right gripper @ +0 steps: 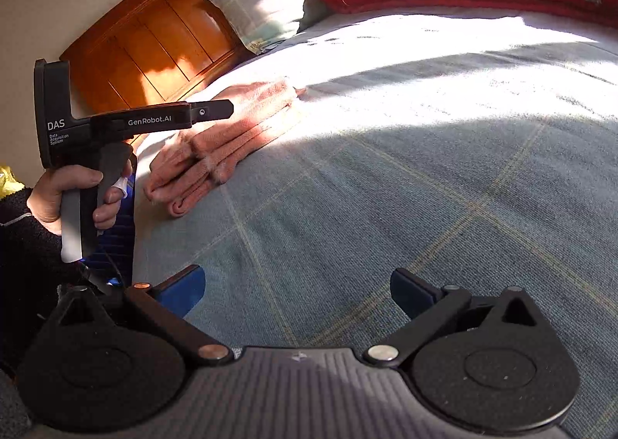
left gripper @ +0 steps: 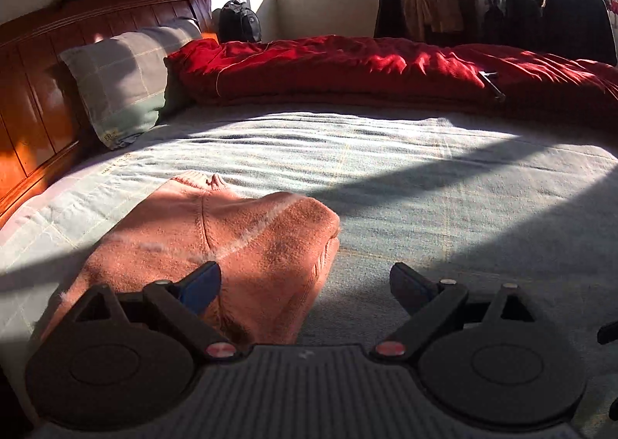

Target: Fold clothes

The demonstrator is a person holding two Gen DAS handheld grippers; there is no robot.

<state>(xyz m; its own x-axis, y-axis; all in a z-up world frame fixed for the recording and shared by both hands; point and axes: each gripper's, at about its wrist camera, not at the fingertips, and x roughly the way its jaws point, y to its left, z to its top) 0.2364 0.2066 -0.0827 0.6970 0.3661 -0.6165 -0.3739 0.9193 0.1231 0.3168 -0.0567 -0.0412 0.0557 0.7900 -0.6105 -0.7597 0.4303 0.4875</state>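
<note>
The bed [left gripper: 425, 184] under its pale green checked blanket fills both views, red duvet [left gripper: 347, 68] bunched along the far side and a checked pillow [left gripper: 123, 80] against the wooden headboard [left gripper: 34, 64]. On the blanket near the headboard lies the folded pink sweater [left gripper: 216, 242], long axis running toward the headboard, neck at that end. Left gripper [left gripper: 305, 280] hangs wide apart above its near end, gripping nothing; right gripper [right gripper: 297, 286] spread wide over bare blanket, clear of it.

"DAS", "Data Acquisition System" and "GenRobot.AI" in white on the black left tool [right gripper: 222, 109].
</note>
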